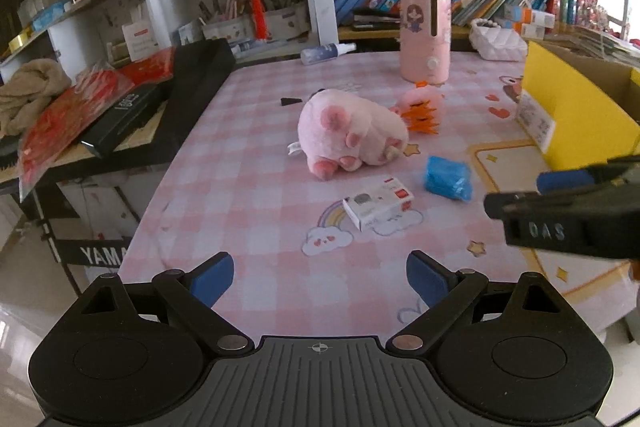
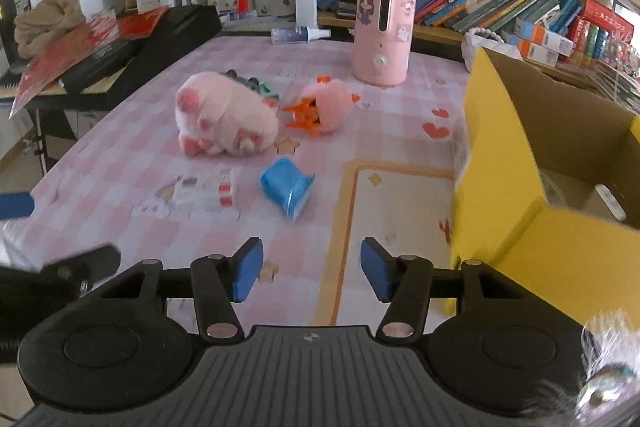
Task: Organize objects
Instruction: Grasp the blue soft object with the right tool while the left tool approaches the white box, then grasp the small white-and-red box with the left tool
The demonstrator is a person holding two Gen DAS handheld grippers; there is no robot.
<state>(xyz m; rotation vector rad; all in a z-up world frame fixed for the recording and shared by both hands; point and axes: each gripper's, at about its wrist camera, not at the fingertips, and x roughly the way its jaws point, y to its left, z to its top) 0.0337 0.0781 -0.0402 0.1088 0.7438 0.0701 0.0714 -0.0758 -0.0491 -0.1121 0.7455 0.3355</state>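
Both claws hang empty over the pink checked table (image 1: 248, 163). Filling the bottom of its own view, the left gripper (image 1: 320, 277) has its blue pads spread wide with nothing between them; the right gripper (image 2: 312, 271) stands about half open, also with only tablecloth in the gap.

At the right edge of both frames, the yellow cardboard box (image 2: 500, 155) stands open, with something pale lying on its floor, so it looks like the place where the loose things are meant to go. A tall pink humidifier (image 1: 425, 33) stands upright in the upper middle. Left of centre the pink plush pig (image 1: 352, 133) lies on its side, and a smaller pink plush with orange spikes (image 1: 420, 109) lies just beside it, to its right. Lower down, near the middle, sit the blue packet (image 2: 286, 187) and, to its left, the small white carton (image 1: 378, 207), apart from each other.

By my judgement the step in hand is an approach for the next pick, nothing being held. The blue packet lies almost straight ahead of the right gripper, so the next move calls for carrying those pads forward and down to straddle it, then closing gently, since it looks soft.
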